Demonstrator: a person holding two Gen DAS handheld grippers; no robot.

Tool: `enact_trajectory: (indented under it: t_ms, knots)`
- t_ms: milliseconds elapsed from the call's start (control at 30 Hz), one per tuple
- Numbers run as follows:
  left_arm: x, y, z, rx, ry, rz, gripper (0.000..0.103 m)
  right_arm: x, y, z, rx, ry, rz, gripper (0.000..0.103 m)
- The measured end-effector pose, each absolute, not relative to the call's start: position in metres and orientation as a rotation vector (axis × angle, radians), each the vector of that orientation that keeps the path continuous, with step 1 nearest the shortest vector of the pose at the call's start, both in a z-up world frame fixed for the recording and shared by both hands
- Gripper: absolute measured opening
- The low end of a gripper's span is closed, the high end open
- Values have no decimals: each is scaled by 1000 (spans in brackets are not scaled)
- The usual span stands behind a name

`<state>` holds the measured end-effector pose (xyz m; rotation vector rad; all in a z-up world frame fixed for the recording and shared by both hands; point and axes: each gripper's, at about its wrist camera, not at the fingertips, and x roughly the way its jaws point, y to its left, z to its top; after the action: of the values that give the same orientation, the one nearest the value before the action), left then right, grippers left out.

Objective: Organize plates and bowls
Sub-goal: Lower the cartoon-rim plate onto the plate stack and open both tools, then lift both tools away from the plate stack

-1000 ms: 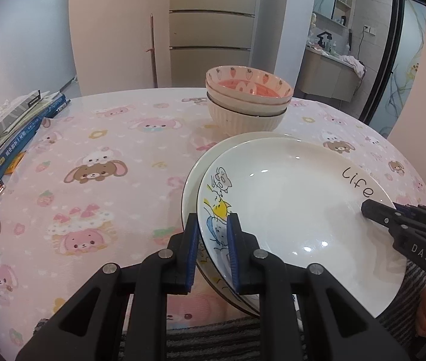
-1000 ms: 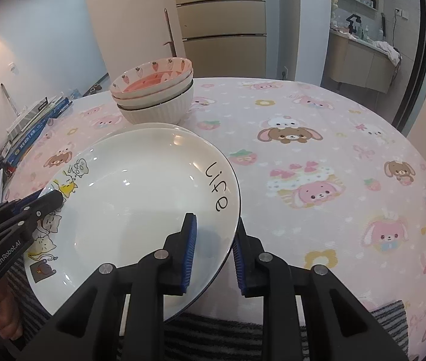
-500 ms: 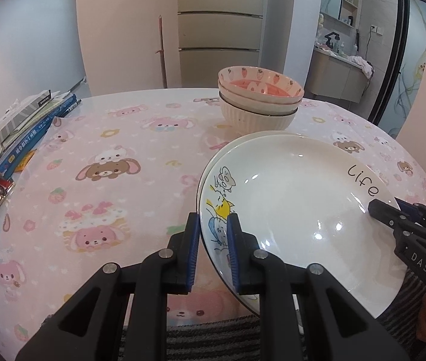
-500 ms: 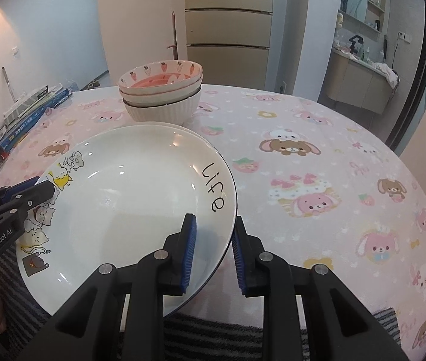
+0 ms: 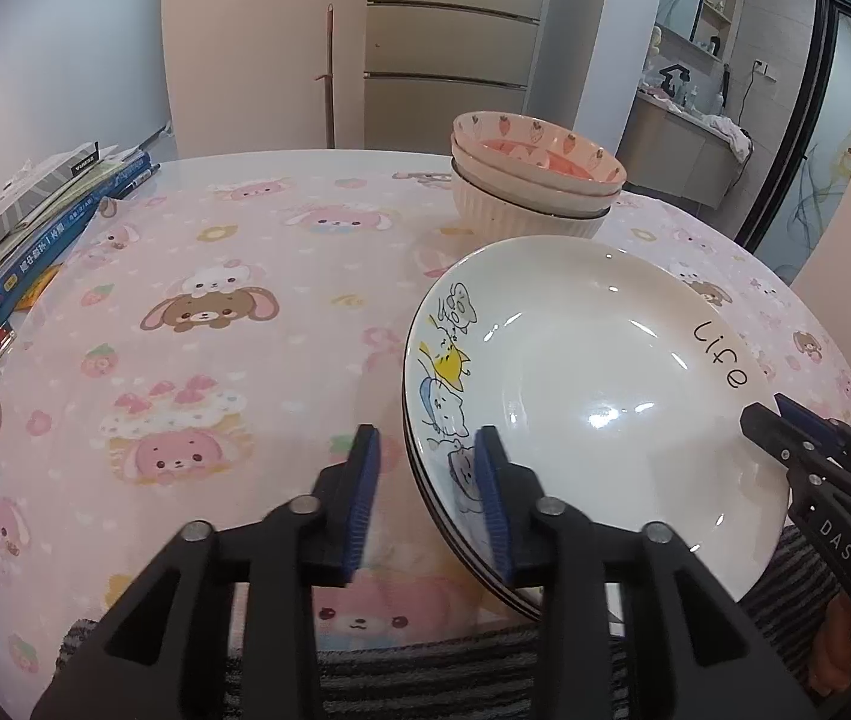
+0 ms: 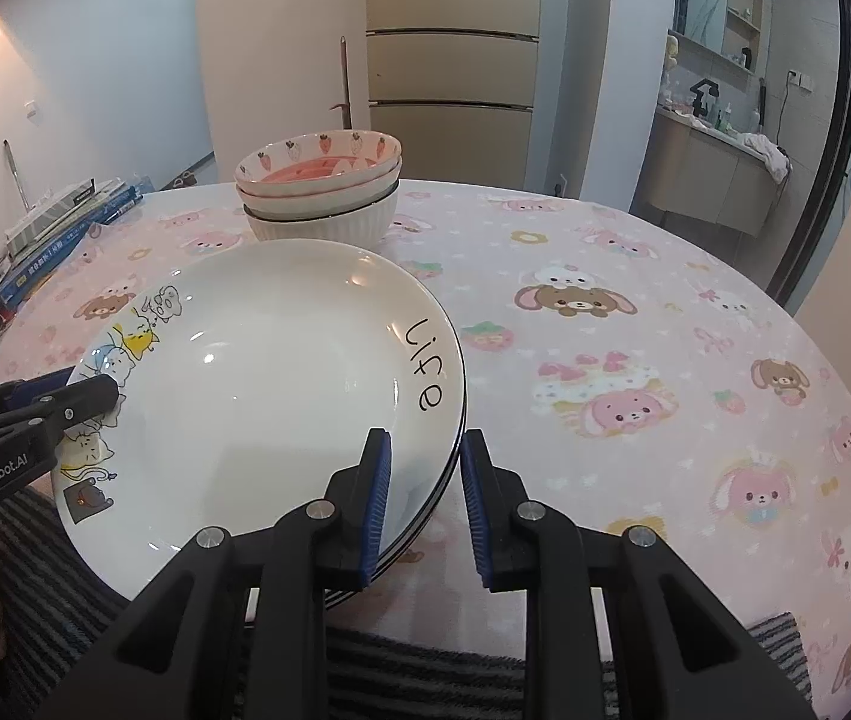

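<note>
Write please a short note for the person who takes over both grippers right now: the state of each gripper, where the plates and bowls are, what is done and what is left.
Left gripper: open; its jaws have just been opening, with the rim of the top plate between them, not pressed.
Right gripper: shut on the opposite rim of that plate, near the word "life".
Things: the top plate lies on a second plate at the near edge of the table. The stack of bowls stands just behind.
Done: plates stacked, bowls stacked.
Left: probably open the right gripper and draw both back without shifting the plates.
</note>
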<state>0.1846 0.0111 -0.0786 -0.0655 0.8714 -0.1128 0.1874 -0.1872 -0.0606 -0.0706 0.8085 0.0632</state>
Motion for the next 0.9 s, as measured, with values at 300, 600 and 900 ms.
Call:
enact_trajectory:
  t_ms: [300,600,900]
  knots:
    - [167,7,-59,-44,725,-137,81,180,-191,-51,-50,743,72,70]
    - [133,15,-26,-69,423,-101,103,158,-196,-20,-64,510,-5,85]
    - [113,19,-12,-64,255,-65,103,138,-210,1,-8,321,-75,91]
